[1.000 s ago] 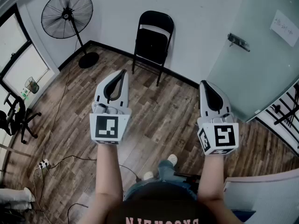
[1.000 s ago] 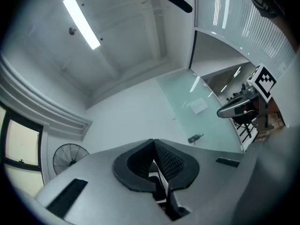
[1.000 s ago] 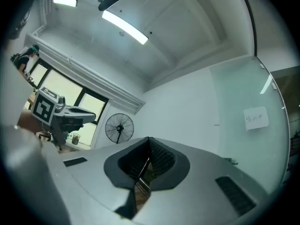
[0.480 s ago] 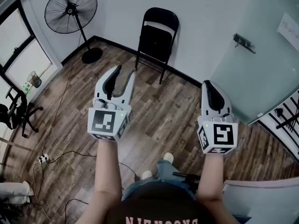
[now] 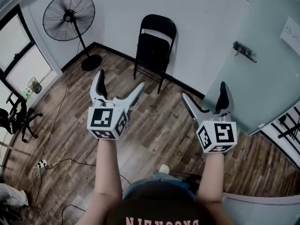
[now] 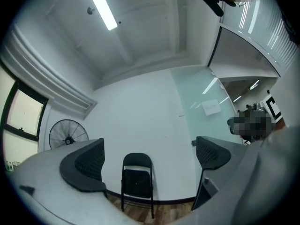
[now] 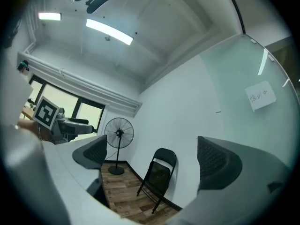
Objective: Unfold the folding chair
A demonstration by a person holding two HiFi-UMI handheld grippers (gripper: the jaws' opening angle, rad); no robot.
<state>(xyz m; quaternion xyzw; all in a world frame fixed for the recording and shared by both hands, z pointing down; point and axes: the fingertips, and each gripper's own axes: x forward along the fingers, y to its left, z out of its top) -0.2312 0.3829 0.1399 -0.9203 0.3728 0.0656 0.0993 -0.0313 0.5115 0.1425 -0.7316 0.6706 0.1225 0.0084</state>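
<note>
Chair (image 5: pixel 154 46) of black metal, the folding kind, stands at the far side of the room against the white wall (image 5: pixel 197 27), about midway between the two grippers as the head view shows it. It is not yet unfolded: the seat panel is flipped up flat within the frame, so the whole thing is a thin slab. Its long axis runs upright, with the curved backrest at the top and the feet on the wooden floor (image 5: pixel 159 125) where it meets the dark skirting. The right gripper view shows it tilted back a little towards the wall. Its broad front faces out into the room, towards the near side.

Both grippers are held out in front of the person, well apart from the chair and from each other. The left gripper (image 5: pixel 120 81) has its jaws spreading apart, with nothing between them; in its own view the distant chair shows in the gap. The right gripper (image 5: pixel 204 92) is likewise opening and is empty.

To the far left of the chair stands a pedestal fan (image 5: pixel 69 17) in the corner. To its right is a frosted glass door (image 5: pixel 253 88) with a metal handle (image 5: pixel 244 51). At the near left, an office chair (image 5: pixel 16 118) stands by the window.
</note>
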